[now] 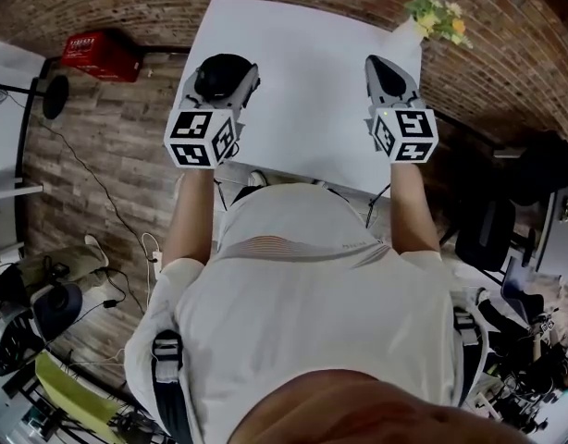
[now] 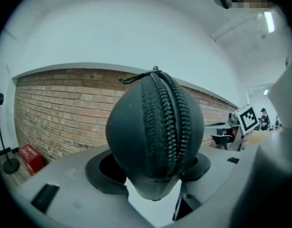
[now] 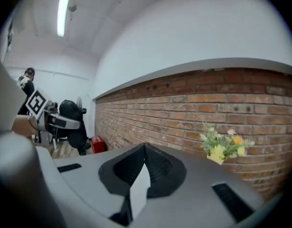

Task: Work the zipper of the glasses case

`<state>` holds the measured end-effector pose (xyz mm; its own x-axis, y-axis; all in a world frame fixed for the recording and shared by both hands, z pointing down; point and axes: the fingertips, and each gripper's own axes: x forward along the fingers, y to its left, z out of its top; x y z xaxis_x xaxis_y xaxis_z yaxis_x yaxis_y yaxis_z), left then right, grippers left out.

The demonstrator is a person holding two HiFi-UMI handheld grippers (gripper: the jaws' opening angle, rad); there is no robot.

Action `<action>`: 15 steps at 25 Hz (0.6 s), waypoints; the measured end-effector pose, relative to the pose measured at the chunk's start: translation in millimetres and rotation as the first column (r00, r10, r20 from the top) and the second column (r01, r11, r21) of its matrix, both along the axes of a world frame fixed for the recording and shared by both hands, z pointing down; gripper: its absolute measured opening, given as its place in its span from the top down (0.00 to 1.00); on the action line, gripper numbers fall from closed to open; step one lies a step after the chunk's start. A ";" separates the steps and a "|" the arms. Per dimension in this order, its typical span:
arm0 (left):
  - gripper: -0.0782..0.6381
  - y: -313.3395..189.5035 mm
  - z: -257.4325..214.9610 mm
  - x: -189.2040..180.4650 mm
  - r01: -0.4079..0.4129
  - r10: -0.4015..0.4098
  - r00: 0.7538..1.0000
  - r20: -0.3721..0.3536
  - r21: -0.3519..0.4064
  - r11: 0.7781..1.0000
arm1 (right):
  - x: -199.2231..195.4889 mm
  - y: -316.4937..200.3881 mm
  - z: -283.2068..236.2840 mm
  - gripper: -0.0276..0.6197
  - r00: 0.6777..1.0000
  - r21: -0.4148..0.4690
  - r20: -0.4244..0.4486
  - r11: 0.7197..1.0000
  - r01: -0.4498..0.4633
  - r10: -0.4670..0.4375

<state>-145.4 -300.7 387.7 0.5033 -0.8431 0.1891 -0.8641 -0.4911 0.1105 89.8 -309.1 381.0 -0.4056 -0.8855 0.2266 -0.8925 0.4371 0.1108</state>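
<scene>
A dark, rounded glasses case (image 1: 221, 77) sits between the jaws of my left gripper (image 1: 223, 63), over the left part of the white table (image 1: 307, 91). In the left gripper view the case (image 2: 136, 141) fills the middle, held on both sides by the pads. Its closed zipper (image 2: 167, 122) runs up the face towards me, with the pull tab (image 2: 136, 77) at the top, pointing left. My right gripper (image 1: 384, 66) hovers over the table's right part, apart from the case. In the right gripper view its jaws (image 3: 143, 167) are shut with nothing between them.
A small bunch of yellow flowers (image 1: 437, 17) stands at the table's far right corner, also in the right gripper view (image 3: 224, 146). A brick wall lies behind the table. A red box (image 1: 101, 55) sits on the floor at the left.
</scene>
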 end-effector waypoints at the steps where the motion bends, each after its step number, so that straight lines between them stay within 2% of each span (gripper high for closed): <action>1: 0.51 1.3 -1.9 -4.7 0.022 -0.022 1.000 -0.009 0.013 1.000 | 7.5 -1.0 0.7 0.88 0.999 -0.011 0.035 1.000 -0.029 0.029; 5: 0.51 5.0 -4.4 -9.4 0.030 -0.029 0.999 -0.015 0.035 0.999 | 21.0 -1.3 1.4 0.88 0.994 -0.021 0.063 0.996 -0.087 0.089; 15: 0.51 6.9 -11.3 -1.7 0.009 -0.008 1.000 -0.013 0.042 0.999 | 12.6 1.8 -1.9 0.88 0.997 -0.014 0.050 0.998 -0.053 0.054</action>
<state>-147.1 -293.7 376.3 0.4985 -0.8543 0.1471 -0.8668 -0.4883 0.1014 102.4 -307.2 379.0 -0.3688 -0.9036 0.2181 -0.9190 0.3897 0.0602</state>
